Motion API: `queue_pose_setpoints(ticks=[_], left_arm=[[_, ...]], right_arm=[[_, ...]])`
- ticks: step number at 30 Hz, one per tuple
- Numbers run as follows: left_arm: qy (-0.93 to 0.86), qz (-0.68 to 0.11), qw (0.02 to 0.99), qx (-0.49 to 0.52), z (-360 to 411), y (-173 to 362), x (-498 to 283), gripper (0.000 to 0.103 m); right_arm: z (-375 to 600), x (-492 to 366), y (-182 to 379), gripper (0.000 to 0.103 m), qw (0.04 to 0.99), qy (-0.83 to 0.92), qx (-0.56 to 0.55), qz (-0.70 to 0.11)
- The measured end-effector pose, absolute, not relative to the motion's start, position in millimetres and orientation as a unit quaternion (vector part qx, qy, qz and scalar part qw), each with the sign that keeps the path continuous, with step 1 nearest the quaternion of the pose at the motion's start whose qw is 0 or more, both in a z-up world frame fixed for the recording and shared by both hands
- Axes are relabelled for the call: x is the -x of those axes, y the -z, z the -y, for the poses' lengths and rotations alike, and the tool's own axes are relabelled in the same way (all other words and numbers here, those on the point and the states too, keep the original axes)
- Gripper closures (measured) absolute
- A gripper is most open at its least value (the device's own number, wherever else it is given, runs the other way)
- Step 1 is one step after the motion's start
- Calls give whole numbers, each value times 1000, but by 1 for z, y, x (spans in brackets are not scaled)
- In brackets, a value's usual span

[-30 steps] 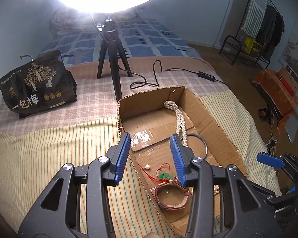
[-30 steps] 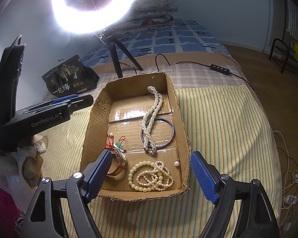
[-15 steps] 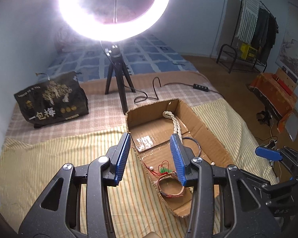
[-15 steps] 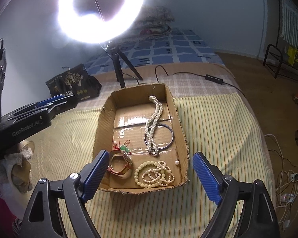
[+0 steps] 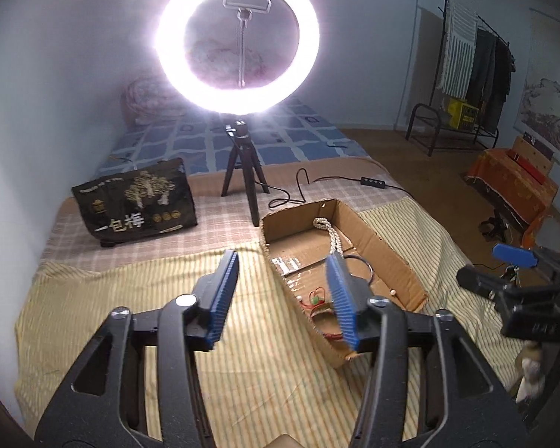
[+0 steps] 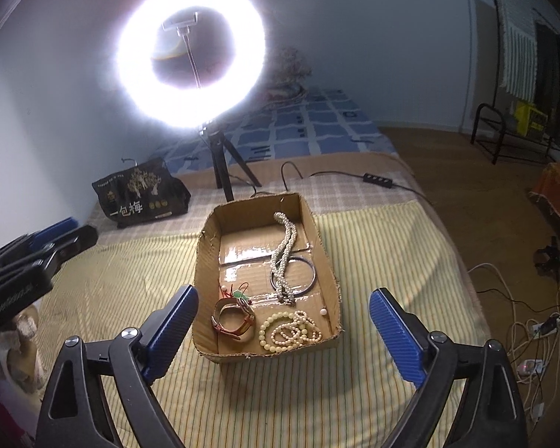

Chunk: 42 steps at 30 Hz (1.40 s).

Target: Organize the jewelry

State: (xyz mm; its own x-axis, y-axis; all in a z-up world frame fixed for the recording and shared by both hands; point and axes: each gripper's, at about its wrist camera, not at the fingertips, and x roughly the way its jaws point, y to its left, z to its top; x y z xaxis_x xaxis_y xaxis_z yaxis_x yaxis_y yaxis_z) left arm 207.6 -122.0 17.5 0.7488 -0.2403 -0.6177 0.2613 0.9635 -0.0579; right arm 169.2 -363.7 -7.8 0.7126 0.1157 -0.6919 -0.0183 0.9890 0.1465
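Here is the bed (image 6: 373, 392) under its striped yellow cover, and square in the middle sits the cardboard box (image 6: 205, 257) with every visible piece of jewelry inside it. At the far end the white pearl necklace (image 6: 285, 250) trails down over the dark bangle (image 6: 311, 274); at the near end the red-strapped watch (image 6: 231, 317) lies just beside the heap of cream beads (image 6: 291, 330), with a red-corded green charm (image 6: 239, 294) and a couple of loose pearls close by. Both tools hang above the bed, short of the box, with nothing in them: the right tool (image 6: 283, 330) has just been spreading its jaws and stands wide apart, framing the near end of the box; the left tool (image 5: 282, 296) has just been opening too, part-way, its right finger in front of the box's left wall. To my eye the gathering looks done, or a pause between picks. Any next pick calls for a descent into the box and a fine pinch on one strand, clear of its tangled neighbours.
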Motion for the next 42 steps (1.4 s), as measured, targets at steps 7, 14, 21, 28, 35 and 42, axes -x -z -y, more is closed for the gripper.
queue_pose_setpoints(ticks=[7, 14, 21, 28, 35, 42], left_arm=[[124, -313, 941, -34, 107, -32, -169, 49], [127, -294, 947, -16, 99, -47, -134, 29], [134, -285, 949, -16, 99, -41, -114, 23], [130, -282, 950, -29, 100, -30, -106, 18], [125, -272, 953, -47, 101, -27, -104, 3], [105, -267, 956, -56, 101, -19, -106, 0]], right_arm=[[358, -141, -16, 0, 939, -1, -47, -339], [352, -119, -32, 0, 951, 18, -30, -307], [349, -100, -36, 0, 960, 38, -17, -277], [351, -91, -31, 0, 968, 63, -20, -244], [348, -92, -24, 0, 969, 77, -13, -233], [346, -97, -17, 0, 967, 70, -12, -244]])
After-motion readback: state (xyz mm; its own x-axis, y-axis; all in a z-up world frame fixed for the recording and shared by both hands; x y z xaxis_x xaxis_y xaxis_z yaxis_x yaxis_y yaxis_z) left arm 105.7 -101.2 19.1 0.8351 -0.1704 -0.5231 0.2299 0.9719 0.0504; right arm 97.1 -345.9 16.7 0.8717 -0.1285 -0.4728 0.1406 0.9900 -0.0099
